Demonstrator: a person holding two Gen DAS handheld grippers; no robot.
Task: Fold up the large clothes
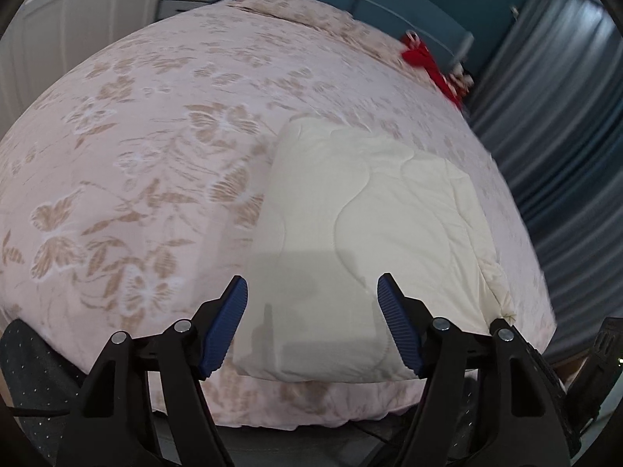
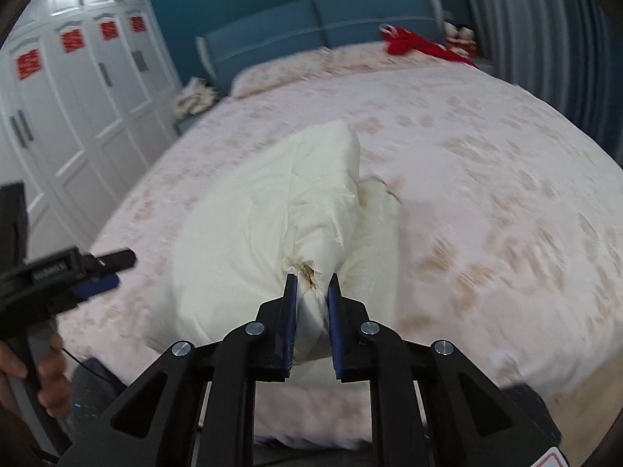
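Setting: home bedroom. Large bed (image 2: 486, 163) under pink floral cover, pillows in same print at blue padded headboard (image 2: 311, 23). White panelled wardrobe (image 2: 78, 89) with red paper cut-outs on doors along one wall; teal wall; grey pleated curtain (image 1: 553, 124) on the opposite side

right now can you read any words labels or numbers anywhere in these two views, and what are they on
No text reads clearly in either view.
Red paper signs on the white wardrobe doors: too blurred to read.
Embossed label on the left gripper: too small and blurred.
Red-edged sticker at the bottom edge: cut off, unreadable.
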